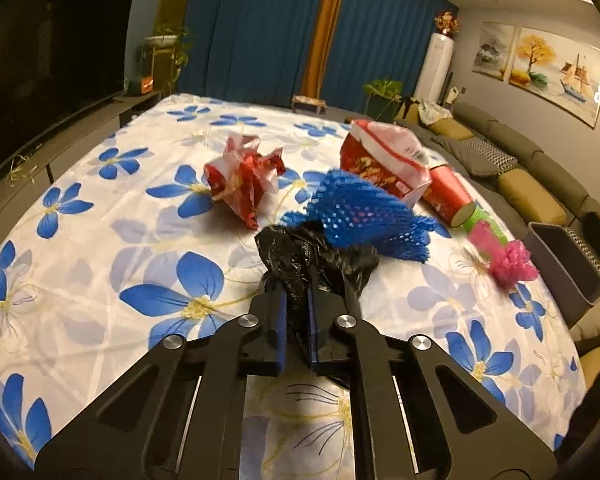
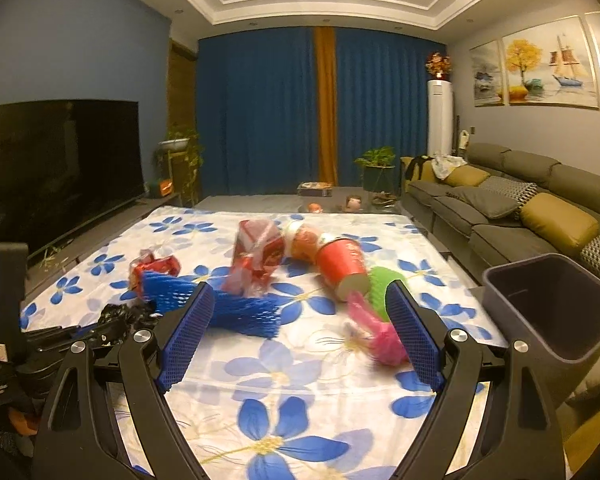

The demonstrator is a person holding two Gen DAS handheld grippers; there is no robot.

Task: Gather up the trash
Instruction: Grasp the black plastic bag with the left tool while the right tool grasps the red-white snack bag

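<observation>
Trash lies scattered on a table under a white cloth with blue flowers [image 1: 100,216]. My left gripper [image 1: 297,300] is shut on a crumpled black plastic bag [image 1: 300,252], which bulges out ahead of the pads. Just beyond it lies a blue foam net [image 1: 364,212] [image 2: 240,308]. In the right wrist view my right gripper [image 2: 300,300] stands open above the cloth, with nothing between its fingers. A pink bag [image 2: 376,332] and a green net [image 2: 380,284] lie by its right finger. The left gripper and the black bag [image 2: 120,316] show at that view's left edge.
A crumpled red wrapper [image 1: 244,184], a red and white bag [image 1: 384,156] [image 2: 256,256] and a red paper cup [image 1: 448,196] [image 2: 342,264] lie farther back. A dark grey bin [image 2: 548,308] [image 1: 568,264] stands off the table's right edge, before a sofa [image 2: 520,208]. A television [image 2: 60,164] stands on the left.
</observation>
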